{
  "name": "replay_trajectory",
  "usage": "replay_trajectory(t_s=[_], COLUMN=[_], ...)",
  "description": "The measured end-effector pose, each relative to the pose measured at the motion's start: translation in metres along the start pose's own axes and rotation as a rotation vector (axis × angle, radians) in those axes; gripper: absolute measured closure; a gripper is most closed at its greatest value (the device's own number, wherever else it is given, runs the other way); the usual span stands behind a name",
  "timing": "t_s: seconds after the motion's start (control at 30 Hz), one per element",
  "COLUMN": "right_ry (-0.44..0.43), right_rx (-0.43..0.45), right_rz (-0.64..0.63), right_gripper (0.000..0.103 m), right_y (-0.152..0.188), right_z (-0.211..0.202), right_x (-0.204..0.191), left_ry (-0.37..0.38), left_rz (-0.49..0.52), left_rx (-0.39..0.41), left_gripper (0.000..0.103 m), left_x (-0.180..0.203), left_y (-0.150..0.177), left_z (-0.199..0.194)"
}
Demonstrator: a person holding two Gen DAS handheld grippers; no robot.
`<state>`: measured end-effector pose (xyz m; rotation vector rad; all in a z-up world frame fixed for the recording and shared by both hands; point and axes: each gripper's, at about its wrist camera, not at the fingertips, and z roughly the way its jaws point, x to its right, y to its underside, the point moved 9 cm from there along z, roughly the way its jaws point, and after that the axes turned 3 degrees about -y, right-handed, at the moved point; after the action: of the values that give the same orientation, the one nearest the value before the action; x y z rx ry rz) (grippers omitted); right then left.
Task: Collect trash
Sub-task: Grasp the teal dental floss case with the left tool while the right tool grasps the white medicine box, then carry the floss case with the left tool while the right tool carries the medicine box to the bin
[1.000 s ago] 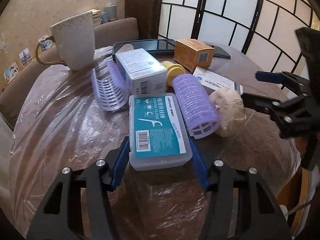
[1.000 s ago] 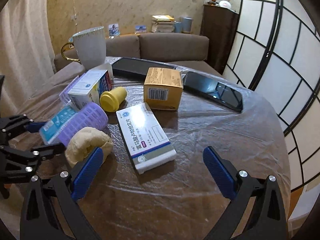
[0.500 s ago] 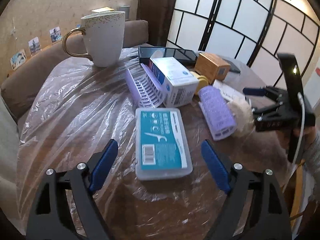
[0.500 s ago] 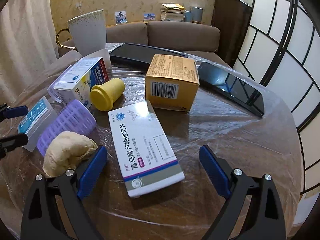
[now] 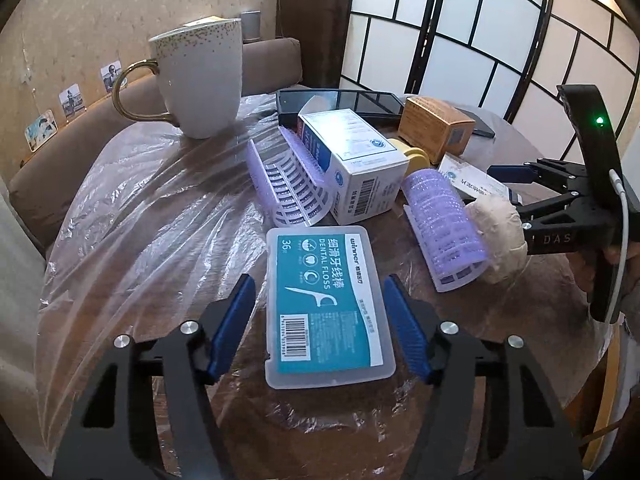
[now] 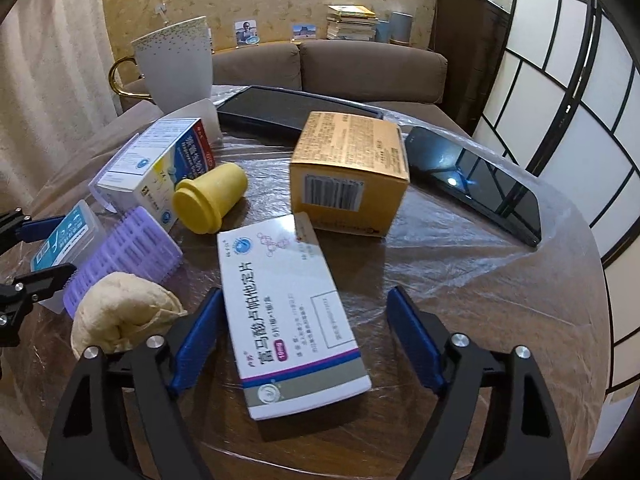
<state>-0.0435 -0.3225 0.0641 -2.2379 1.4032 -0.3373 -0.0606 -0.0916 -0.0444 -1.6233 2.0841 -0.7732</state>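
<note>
Left gripper (image 5: 320, 322): jaws closing around the floss box (image 5: 328, 308), pads just off its sides.
Right gripper (image 6: 304, 340): jaws closing over the pill box (image 6: 292, 312); left pad about touching its edge, right pad apart.
Trash: crumpled tissue wad (image 6: 120, 316) on the table (image 6: 460, 280), just left of the right gripper, against a purple roller (image 6: 128, 252).

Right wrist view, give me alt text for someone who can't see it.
The right gripper is closing around a white medicine box lying flat on a plastic-covered table, pads not yet pressing. A crumpled beige paper wad lies just left.
</note>
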Motion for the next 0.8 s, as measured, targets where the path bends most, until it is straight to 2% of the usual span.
replay_trajectory(t_s=[0.07, 0.2, 0.23, 0.8], right_ry=[-0.004, -0.003, -0.001, -0.044], right_rx=[0.0, 0.001, 0.001, 0.036], right_rz=[-0.004, 0.002, 0.006, 0.131], right_gripper=[0.03, 0.05, 0.052, 0.052], right_y=[0.0, 0.001, 0.001, 0.033], right_z=[-0.001, -0.006, -0.007, -0.044], right_x=[-0.002, -0.002, -0.002, -0.002], left_ry=[0.003, 0.0, 0.001, 0.014], left_rz=[0.001, 0.006, 0.006, -0.005], left_rx=[-0.006, -0.01, -0.011, -0.018], left_gripper=[0.045, 0.047, 0.047, 0.047], left_x=[0.001, 0.003, 0.004, 0.007], left_y=[0.001, 0.003, 0.003, 0.008], left_z=[0.001, 0.002, 0.002, -0.002])
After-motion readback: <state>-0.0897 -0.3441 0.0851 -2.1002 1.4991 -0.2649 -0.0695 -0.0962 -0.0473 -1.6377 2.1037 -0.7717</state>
